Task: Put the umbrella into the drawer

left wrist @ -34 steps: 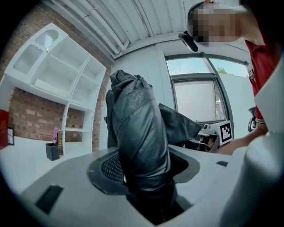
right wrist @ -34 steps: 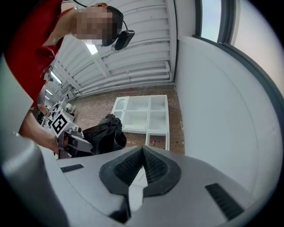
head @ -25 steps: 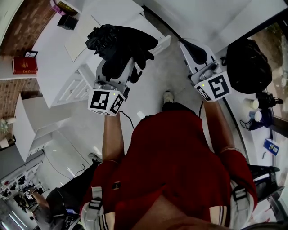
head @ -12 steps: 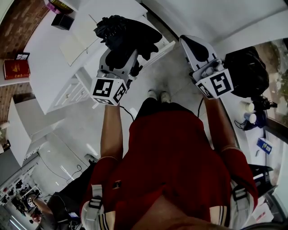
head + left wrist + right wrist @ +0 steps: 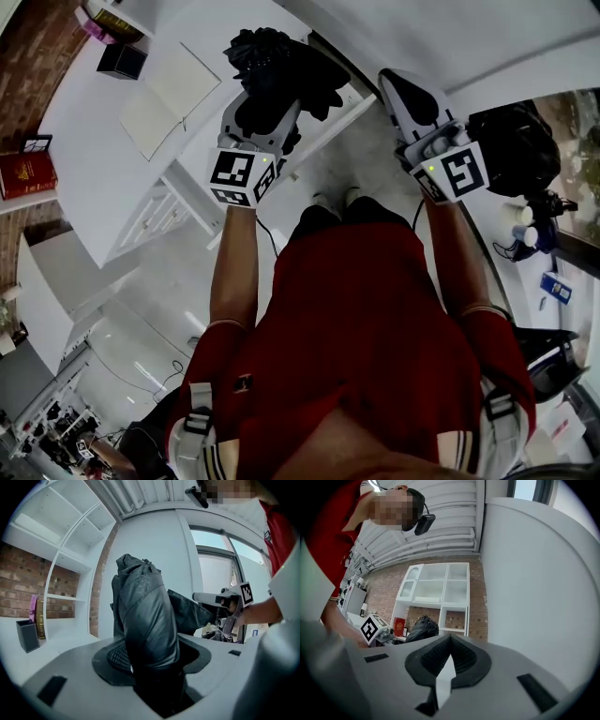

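A black folded umbrella (image 5: 281, 70) is clamped between the jaws of my left gripper (image 5: 265, 111), and its bunched fabric sticks out past the fingertips. In the left gripper view the umbrella (image 5: 145, 616) fills the gap between the jaws of the left gripper (image 5: 151, 654). It hangs over the near edge of the white desk (image 5: 84, 150), above the white drawer unit (image 5: 159, 211). My right gripper (image 5: 401, 86) is held beside it to the right, shut and empty. In its own view the right gripper (image 5: 450, 641) has its tips meeting, with the umbrella (image 5: 421, 627) far off to the left.
An open notebook (image 5: 169, 94), a black box (image 5: 120, 61) and a red book (image 5: 26, 173) lie on the desk. A black backpack (image 5: 520, 150) sits at the right on a cluttered table. White shelves (image 5: 436, 592) stand against a brick wall. The person's feet (image 5: 337, 199) are on the grey floor.
Both grippers have moved forward, up the head view, towards the desk. The umbrella has travelled with the left gripper and now hangs over the desk's edge. Neither gripper's jaws have changed.
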`<state>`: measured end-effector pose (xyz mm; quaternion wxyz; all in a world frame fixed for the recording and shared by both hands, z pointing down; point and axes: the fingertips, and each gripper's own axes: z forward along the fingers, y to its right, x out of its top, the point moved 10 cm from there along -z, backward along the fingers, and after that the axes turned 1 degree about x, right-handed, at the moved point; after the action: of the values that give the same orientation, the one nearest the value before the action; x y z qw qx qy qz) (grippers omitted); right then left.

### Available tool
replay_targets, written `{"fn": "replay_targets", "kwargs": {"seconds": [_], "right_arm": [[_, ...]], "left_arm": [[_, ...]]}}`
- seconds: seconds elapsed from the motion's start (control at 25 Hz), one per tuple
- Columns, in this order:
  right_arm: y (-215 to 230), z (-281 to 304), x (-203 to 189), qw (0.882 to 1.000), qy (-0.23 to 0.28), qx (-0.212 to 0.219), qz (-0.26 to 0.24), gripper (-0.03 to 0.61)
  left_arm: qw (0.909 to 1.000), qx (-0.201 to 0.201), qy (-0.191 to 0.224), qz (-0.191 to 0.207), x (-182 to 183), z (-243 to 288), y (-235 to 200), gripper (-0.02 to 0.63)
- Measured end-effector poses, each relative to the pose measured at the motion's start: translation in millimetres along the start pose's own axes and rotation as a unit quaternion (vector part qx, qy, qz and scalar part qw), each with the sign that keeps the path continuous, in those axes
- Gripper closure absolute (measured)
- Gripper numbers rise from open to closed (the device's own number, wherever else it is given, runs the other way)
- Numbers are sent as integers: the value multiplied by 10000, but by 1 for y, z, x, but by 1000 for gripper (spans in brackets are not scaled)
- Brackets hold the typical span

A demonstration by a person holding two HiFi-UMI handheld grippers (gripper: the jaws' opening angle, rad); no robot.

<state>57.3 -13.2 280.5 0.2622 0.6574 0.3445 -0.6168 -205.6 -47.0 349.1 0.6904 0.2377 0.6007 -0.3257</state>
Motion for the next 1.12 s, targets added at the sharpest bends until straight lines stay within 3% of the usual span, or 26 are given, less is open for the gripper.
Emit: {"fn": "replay_targets", "kwargs": {"seconds": [0.28,0.56,1.12], "right_arm": [[13,15,-6,9999,-124,-52,15,580],[41,30,-20,9997,-166,146,36,580],[139,45,-54,9951,-298,881,335,580]], "left_arm": [[9991,-184,-376,-117,-20,23,-15,362],[9963,-120,-838,-134,-45,48,-20,362],[9816,441,-1848,-199,-83,111,-12,362]]}}
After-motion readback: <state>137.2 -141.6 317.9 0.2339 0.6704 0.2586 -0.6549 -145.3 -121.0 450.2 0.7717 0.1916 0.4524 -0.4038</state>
